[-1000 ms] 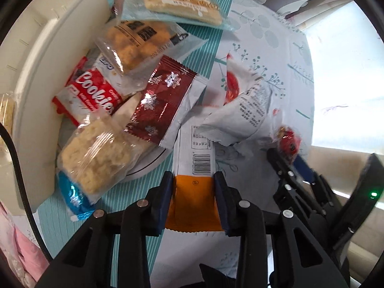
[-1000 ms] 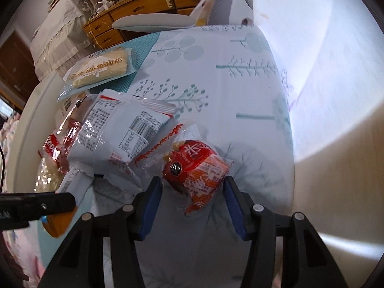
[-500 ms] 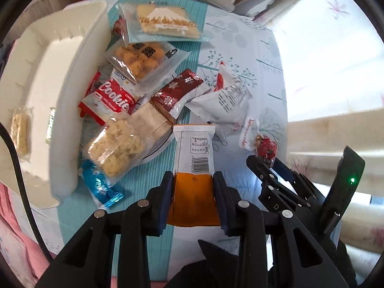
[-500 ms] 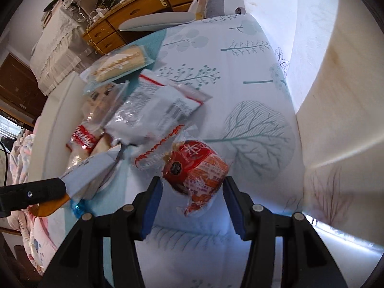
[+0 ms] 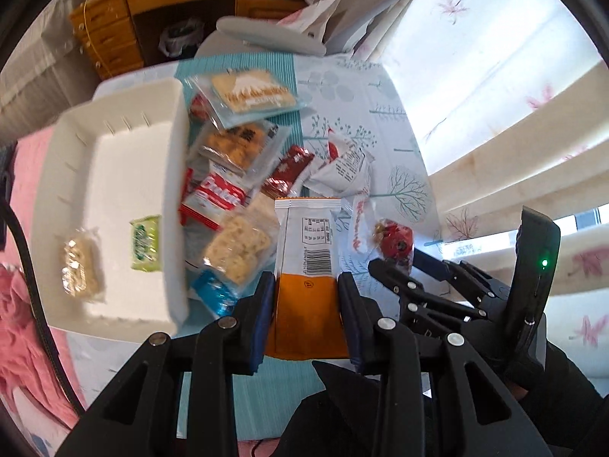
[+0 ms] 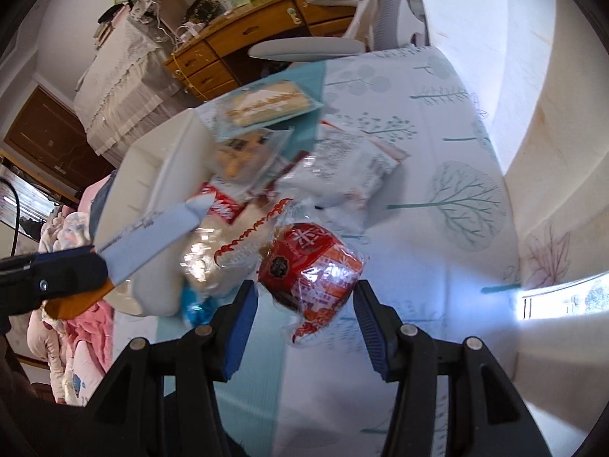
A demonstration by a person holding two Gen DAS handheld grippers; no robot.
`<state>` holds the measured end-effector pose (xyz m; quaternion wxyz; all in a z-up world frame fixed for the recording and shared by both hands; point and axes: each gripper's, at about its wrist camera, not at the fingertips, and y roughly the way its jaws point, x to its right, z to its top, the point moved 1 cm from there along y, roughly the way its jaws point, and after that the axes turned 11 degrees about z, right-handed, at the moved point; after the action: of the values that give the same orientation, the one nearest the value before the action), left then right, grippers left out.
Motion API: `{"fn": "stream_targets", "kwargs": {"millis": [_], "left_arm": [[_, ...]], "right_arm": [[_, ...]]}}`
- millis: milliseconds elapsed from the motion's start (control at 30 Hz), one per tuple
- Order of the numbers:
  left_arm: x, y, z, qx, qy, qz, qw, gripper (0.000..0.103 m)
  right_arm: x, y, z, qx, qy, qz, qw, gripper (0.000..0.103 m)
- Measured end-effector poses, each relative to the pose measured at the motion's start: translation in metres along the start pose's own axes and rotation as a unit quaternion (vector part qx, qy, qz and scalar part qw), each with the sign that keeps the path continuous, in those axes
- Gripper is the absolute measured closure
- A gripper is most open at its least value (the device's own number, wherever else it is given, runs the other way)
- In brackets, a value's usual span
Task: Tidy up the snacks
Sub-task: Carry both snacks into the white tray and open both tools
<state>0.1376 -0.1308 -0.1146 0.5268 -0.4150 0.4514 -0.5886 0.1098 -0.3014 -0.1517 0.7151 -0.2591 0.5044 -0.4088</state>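
My left gripper (image 5: 306, 289) is shut on an orange and white snack bar (image 5: 307, 251) and holds it high above the table; the bar also shows in the right wrist view (image 6: 144, 240). My right gripper (image 6: 304, 304) is shut on a red wrapped snack (image 6: 312, 266) and holds it in the air; that snack shows in the left wrist view (image 5: 394, 242) too. A pile of snack packets (image 5: 232, 175) lies on the table beside a white tray (image 5: 110, 160) that holds two small packets (image 5: 146, 243).
The table has a tree-print cloth (image 6: 437, 144) with a teal striped mat (image 5: 243, 68). A grey chair (image 5: 266, 34) and a wooden desk (image 6: 243, 34) stand beyond it. A curtain (image 5: 495, 95) hangs at the right. Pink fabric (image 5: 23, 335) lies at the left.
Both grippers have risen well above the table with their snacks. The pile and tray now look smaller and farther below, and the whole tray has come into view.
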Motion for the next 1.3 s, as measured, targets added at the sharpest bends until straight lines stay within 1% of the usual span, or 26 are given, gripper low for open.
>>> {"fn": "stream_targets", "kwargs": {"millis": [333,600,700,933,1100,1300], "left_arm": [[-0.056,-0.040,0.000,0.051,0.022,0.004,0.9984,0.071],[-0.106,-0.055,0.002,0.075,0.032,0.010,0.9966,0.071],[-0.127,-0.055,0.002,0.077,0.035,0.013,0.9963,0.071],[-0.178,-0.044,0.005,0.069,0.033,0.020,0.9969,0.071],[-0.209,-0.033,0.008,0.066,0.029,0.024,0.9971,0.071],[-0.236,-0.020,0.009,0.061,0.014,0.021,0.9978,0.071]], "right_arm": [[-0.071,0.001,-0.005,0.028,-0.017,0.034,0.999,0.050],[-0.116,0.011,-0.003,0.063,-0.016,0.050,0.997,0.050],[-0.130,0.019,-0.004,0.070,-0.012,0.052,0.996,0.050],[-0.164,0.048,-0.005,0.083,0.000,0.064,0.994,0.050],[-0.185,0.069,-0.005,0.083,0.002,0.072,0.994,0.050],[-0.204,0.091,-0.006,0.076,-0.001,0.076,0.994,0.050]]}}
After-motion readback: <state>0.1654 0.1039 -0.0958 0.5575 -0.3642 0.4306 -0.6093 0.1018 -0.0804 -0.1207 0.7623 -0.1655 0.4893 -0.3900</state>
